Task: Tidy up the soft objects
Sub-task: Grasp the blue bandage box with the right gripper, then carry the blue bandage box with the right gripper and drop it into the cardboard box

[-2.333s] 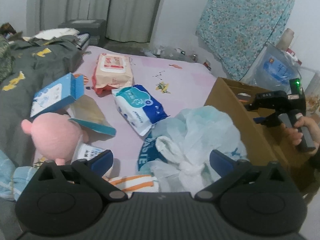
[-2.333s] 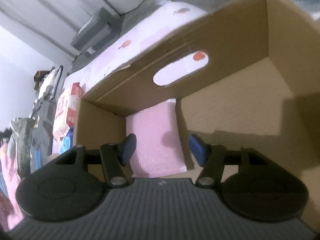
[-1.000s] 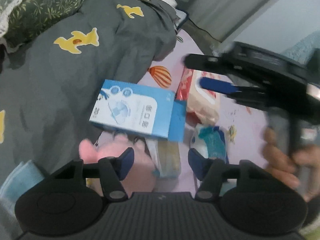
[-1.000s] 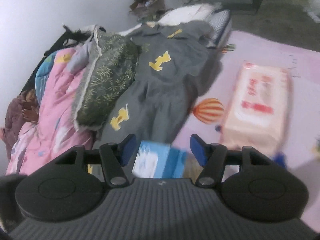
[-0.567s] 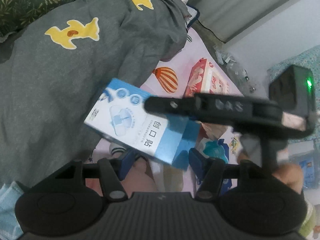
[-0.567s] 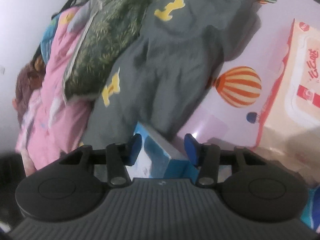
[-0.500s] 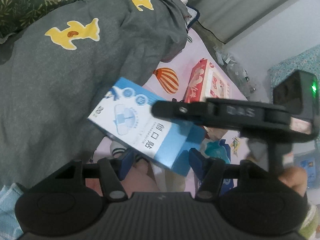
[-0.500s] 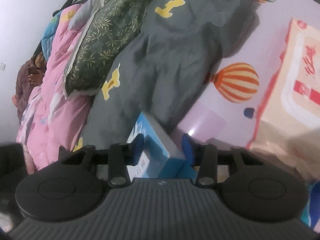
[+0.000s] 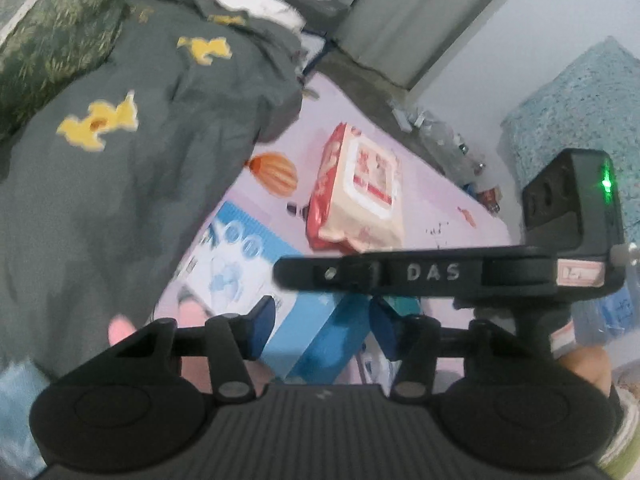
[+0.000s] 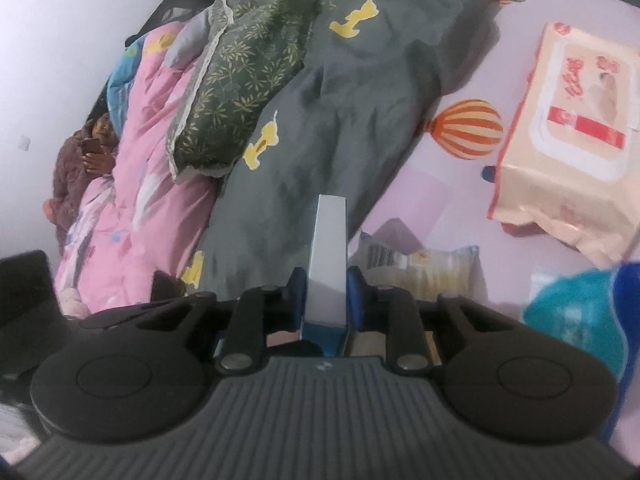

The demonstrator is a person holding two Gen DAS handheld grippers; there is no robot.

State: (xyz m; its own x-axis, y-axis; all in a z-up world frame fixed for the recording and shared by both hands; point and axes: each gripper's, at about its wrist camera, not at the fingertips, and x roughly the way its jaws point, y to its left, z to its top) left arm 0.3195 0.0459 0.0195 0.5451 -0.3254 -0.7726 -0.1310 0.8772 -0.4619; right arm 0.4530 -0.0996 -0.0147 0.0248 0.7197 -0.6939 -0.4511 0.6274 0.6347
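Here the right gripper (image 10: 326,300) is clamped on the blue box (image 10: 327,264), while the left gripper (image 9: 322,322) hangs apart.

Right claw (image 10: 326,300) clamps a box edge; left claw (image 9: 322,322) gapes.

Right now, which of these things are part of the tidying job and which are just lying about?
Job: blue box gripped by right gripper; wipes pack; teal pack; open left gripper.
Lying about: grey duvet, green pillow, pink quilt.
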